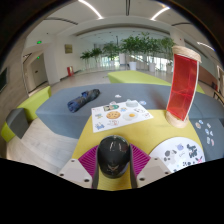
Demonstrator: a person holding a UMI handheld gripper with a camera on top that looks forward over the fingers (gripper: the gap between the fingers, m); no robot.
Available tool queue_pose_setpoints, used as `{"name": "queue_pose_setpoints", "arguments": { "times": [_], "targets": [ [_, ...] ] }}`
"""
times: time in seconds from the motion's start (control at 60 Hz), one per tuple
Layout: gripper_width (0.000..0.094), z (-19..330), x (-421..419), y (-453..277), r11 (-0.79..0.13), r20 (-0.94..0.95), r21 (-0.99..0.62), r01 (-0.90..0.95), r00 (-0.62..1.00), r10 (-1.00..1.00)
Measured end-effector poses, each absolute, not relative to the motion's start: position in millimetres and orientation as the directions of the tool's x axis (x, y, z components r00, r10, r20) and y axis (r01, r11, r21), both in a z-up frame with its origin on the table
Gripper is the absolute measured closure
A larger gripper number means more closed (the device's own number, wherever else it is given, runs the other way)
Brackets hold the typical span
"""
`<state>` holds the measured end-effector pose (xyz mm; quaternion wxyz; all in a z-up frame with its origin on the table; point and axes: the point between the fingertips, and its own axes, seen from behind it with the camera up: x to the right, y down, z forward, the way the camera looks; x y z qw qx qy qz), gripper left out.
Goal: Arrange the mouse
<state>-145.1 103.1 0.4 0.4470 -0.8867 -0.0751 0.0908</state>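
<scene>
Black rounded plastic mouse (114,155): held nearest the lens, clamped between the magenta-padded tongs (114,160), long axis running forward along them, raised over the yellow-green desk (150,132). White printed sheet (120,114) is seen beyond the mouse; red cylinder (182,82) to its right.

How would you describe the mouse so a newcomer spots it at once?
On the yellow-green tabletop, look just before the white printed mat. Between the gripper fingers' magenta pads sits the dark, rounded computer mouse, the only glossy black domed object there.
</scene>
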Motion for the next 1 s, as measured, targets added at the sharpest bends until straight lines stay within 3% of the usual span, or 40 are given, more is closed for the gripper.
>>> {"name": "queue_pose_setpoints", "arguments": {
  "times": [0.15, 0.233, 0.3, 0.483, 0.583, 0.617, 0.75, 0.833, 1.0],
  "targets": [
    [0.0503, 97, -106, 95, -0.431, -0.021, -0.898, 0.082, 0.973, 0.23],
    [0.0503, 119, -58, 89, -0.412, -0.002, -0.908, 0.069, 0.986, 0.169],
    [0.0503, 110, -18, 81, -0.44, 0.01, -0.896, 0.057, 0.994, 0.109],
    [0.0506, 15, 35, 50, -0.597, -0.013, -0.802, 0.009, 0.999, 0.033],
    [0.05, -18, 38, 40, -0.649, -0.064, -0.76, -0.031, 0.998, 0.027],
    [0.0501, -15, 38, 43, -0.629, -0.05, -0.778, -0.008, 0.998, 0.048],
    [0.0351, -14, 39, 41, -0.64, -0.025, -0.768, 0.037, 0.996, 0.088],
    [0.0073, -6, 51, 37, -0.645, 0.021, -0.762, 0.06, 0.997, 0.068],
    [0.0106, 51, 41, 7, -0.581, -0.012, -0.813, 0.031, 0.998, 0.069]
  ]
}}
